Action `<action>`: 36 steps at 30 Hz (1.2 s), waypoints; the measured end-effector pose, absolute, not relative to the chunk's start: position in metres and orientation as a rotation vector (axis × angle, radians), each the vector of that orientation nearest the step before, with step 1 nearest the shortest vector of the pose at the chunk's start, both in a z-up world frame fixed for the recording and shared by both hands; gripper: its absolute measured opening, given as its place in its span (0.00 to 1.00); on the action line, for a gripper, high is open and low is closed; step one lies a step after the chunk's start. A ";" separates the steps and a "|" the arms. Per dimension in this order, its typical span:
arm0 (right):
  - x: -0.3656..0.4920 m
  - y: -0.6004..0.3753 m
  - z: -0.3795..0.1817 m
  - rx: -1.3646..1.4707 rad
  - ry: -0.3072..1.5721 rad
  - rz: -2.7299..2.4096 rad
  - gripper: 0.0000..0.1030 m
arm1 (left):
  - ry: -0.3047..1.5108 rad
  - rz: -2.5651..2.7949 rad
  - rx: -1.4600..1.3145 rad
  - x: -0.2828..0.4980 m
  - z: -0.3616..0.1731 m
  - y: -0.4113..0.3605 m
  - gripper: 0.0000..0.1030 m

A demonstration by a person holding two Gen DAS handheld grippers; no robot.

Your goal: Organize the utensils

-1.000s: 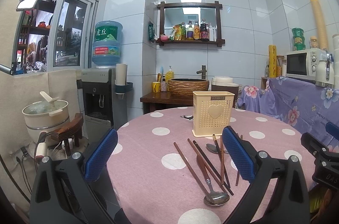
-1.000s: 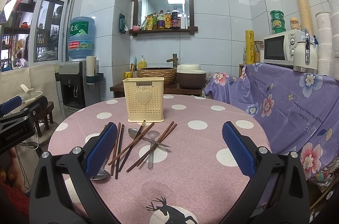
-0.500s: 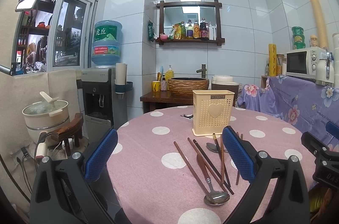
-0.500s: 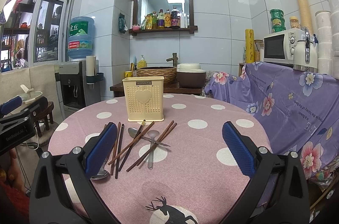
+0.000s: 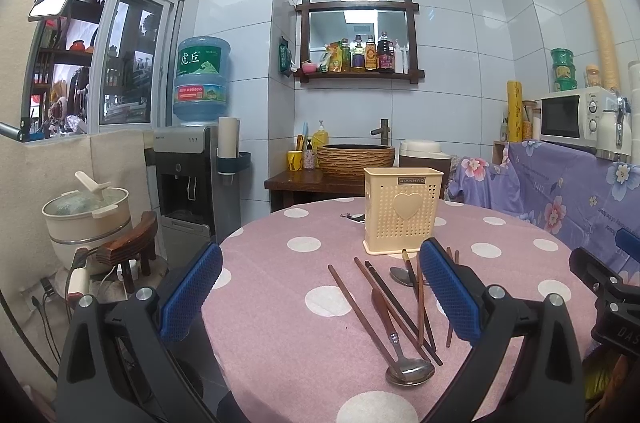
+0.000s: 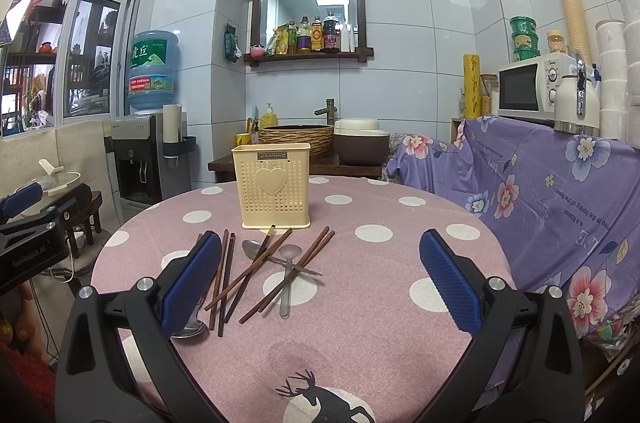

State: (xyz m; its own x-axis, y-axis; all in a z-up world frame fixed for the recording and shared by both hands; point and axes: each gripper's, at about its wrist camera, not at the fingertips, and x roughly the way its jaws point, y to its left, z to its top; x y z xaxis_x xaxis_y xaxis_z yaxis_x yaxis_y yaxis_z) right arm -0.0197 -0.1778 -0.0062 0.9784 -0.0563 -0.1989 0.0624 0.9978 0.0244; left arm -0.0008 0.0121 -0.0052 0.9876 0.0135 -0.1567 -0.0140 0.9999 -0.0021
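Utensils are lying loose on the pink polka-dot table (image 6: 400,303), in a crossed heap just in front of the cream holder (image 6: 274,185), and I am judging that nothing is in the holder yet, so I am sitting at the very start of the job. In the right wrist view I am seeing several dark wooden chopsticks (image 6: 288,273) fanned across each other, a metal spoon (image 6: 252,249) with its bowl near the holder's foot, and a second pale spoon (image 6: 287,275) lying handle towards me under a pair of sticks; a third spoon (image 5: 408,371) is showing in the left wrist view, bowl nearest the camera. I am holding the right gripper (image 6: 320,277) above the heap with its jaws spread wide, gripping nothing and touching nothing that I can see. The left gripper (image 5: 320,293) is hanging at the table's near edge, likewise wide open and empty. The next move, as I am reading it, is calling for one claw to drop onto a single piece, and the overlaps are making that awkward: whichever stick I choose may drag its neighbours. I am favouring the topmost chopstick, pinched near one end, then stood upright into the holder.
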 end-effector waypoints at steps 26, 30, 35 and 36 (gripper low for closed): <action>0.036 -0.192 -0.035 0.053 0.430 -0.008 0.95 | 0.508 -0.063 -0.010 0.063 -0.046 0.020 0.95; 0.063 -0.202 -0.045 0.107 0.524 0.063 0.95 | 0.575 -0.061 -0.003 0.086 -0.052 0.029 0.95; 0.090 -0.197 -0.045 0.101 0.579 0.098 0.89 | 0.662 -0.073 -0.019 0.119 -0.054 0.036 0.83; 0.094 -0.195 -0.045 0.093 0.580 0.100 0.88 | 0.685 -0.075 -0.019 0.127 -0.055 0.036 0.79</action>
State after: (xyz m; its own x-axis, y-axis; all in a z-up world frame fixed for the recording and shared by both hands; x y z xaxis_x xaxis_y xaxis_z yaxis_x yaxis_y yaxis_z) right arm 0.0940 -0.1953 -0.0446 0.8321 0.1202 -0.5414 -0.0678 0.9909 0.1159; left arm 0.1268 0.0358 -0.0547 0.7718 -0.0753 -0.6314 0.0629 0.9971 -0.0419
